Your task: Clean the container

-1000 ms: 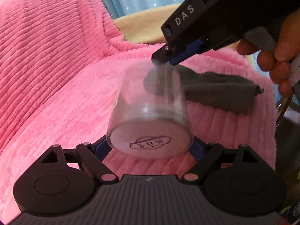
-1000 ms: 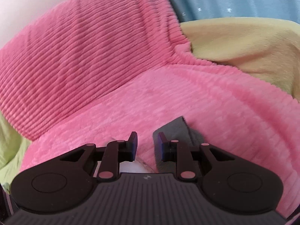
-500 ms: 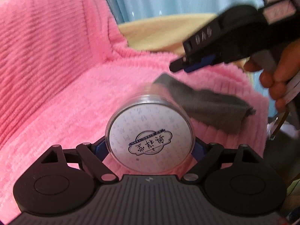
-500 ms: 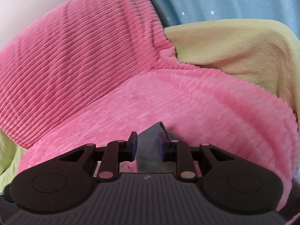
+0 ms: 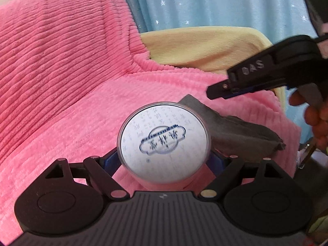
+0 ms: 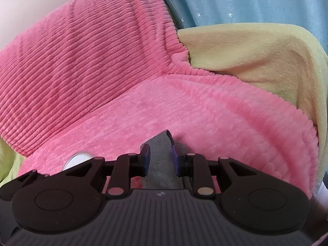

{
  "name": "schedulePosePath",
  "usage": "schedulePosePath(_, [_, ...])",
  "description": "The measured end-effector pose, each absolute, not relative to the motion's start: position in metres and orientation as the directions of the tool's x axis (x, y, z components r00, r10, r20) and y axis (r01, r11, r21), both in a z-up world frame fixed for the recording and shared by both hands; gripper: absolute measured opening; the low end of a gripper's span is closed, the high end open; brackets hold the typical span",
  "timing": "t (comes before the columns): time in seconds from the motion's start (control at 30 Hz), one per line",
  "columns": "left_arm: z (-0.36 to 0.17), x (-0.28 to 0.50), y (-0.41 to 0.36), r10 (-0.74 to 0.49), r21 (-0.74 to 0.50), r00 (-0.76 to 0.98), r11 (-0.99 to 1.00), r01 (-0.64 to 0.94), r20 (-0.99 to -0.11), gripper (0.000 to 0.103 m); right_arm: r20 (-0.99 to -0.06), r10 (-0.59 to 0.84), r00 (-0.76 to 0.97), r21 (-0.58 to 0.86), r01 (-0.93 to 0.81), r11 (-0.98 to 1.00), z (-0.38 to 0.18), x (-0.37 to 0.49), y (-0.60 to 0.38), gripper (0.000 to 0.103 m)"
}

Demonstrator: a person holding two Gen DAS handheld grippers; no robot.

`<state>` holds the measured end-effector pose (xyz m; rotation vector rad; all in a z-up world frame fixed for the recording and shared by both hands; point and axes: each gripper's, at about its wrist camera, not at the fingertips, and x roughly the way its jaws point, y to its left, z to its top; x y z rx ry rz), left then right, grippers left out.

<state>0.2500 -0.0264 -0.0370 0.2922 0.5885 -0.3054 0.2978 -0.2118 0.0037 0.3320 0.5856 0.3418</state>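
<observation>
L claw (image 5: 164,160) clamps the clear container (image 5: 164,143), printed base facing cam, above pink blanket (image 5: 67,94). R claw (image 6: 161,160) parted, nothing gripped, over grey cloth (image 6: 161,168) lying beside container.

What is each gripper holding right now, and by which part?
The left gripper clamps the clear container across its round side wall, labelled end toward the camera. The right gripper is open above the grey cloth, holding nothing.
</observation>
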Motion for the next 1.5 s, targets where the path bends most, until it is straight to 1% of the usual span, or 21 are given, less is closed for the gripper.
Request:
schedulePosePath(0.07, [-0.041,0.256,-0.027,-0.175,0.187,0.785,0.919,0.346,-0.594,0.087,-0.484,0.405,0.776,0.385,-0.227,0.895,0.004,0.296,-0.212,0.021])
schedulePosePath(0.17, [-0.045,0.262,-0.025,-0.173,0.175,0.773,0.923,0.344,-0.611,0.087,-0.492,0.405,0.770,0.353,-0.249,0.902,0.005,0.292,-0.213,0.021])
schedulePosePath(0.33, [-0.041,0.250,-0.023,-0.171,0.204,0.786,0.913,0.353,-0.594,0.087,-0.511,0.417,0.752,0.280,-0.313,0.908,0.010,0.278,-0.216,0.021])
schedulePosePath(0.43, [-0.035,0.242,-0.020,-0.158,0.210,0.789,0.916,0.342,-0.594,0.088,-0.520,0.429,0.739,0.237,-0.357,0.903,0.014,0.261,-0.215,0.023])
schedulePosePath(0.6, [-0.024,0.232,-0.016,-0.149,0.177,0.785,0.933,0.313,-0.601,0.090,-0.566,0.411,0.715,0.166,-0.390,0.906,0.010,0.234,-0.204,0.024])
schedulePosePath(0.7, [-0.019,0.226,-0.016,-0.152,0.170,0.786,0.935,0.311,-0.599,0.090,-0.601,0.380,0.703,0.111,-0.398,0.911,0.002,0.221,-0.196,0.024])
schedulePosePath(0.8, [-0.018,0.222,-0.018,-0.154,0.184,0.789,0.930,0.320,-0.595,0.091,-0.629,0.317,0.710,0.013,-0.398,0.917,-0.009,0.213,-0.185,0.024])
schedulePosePath(0.9, [-0.019,0.224,-0.020,-0.149,0.195,0.787,0.926,0.324,-0.599,0.091,-0.628,0.285,0.724,-0.049,-0.402,0.914,-0.021,0.216,-0.176,0.025])
schedulePosePath(0.93, [-0.019,0.225,-0.020,-0.150,0.195,0.785,0.925,0.326,-0.602,0.091,-0.626,0.293,0.723,-0.025,-0.395,0.918,-0.023,0.219,-0.176,0.024])
schedulePosePath(1.0, [-0.020,0.225,-0.020,-0.152,0.191,0.781,0.925,0.328,-0.606,0.091,-0.620,0.309,0.721,0.023,-0.377,0.926,-0.027,0.226,-0.177,0.015])
schedulePosePath(1.07, [-0.021,0.226,-0.019,-0.146,0.197,0.780,0.924,0.326,-0.609,0.091,-0.609,0.316,0.728,0.078,-0.342,0.936,-0.028,0.233,-0.180,0.012])
schedulePosePath(1.23, [-0.027,0.228,-0.017,-0.130,0.204,0.762,0.923,0.327,-0.635,0.091,-0.592,0.363,0.720,0.262,-0.255,0.931,-0.035,0.256,-0.191,0.012])
schedulePosePath(1.37, [-0.033,0.232,-0.016,-0.106,0.209,0.744,0.925,0.317,-0.660,0.091,-0.576,0.396,0.715,0.425,-0.152,0.892,-0.044,0.274,-0.197,0.012])
schedulePosePath(1.4, [-0.035,0.232,-0.016,-0.099,0.210,0.740,0.927,0.312,-0.666,0.091,-0.577,0.399,0.712,0.446,-0.134,0.885,-0.045,0.278,-0.196,0.012])
schedulePosePath(1.5, [-0.040,0.234,-0.016,-0.080,0.213,0.726,0.929,0.302,-0.684,0.091,-0.593,0.386,0.707,0.437,-0.120,0.891,-0.044,0.281,-0.190,0.012])
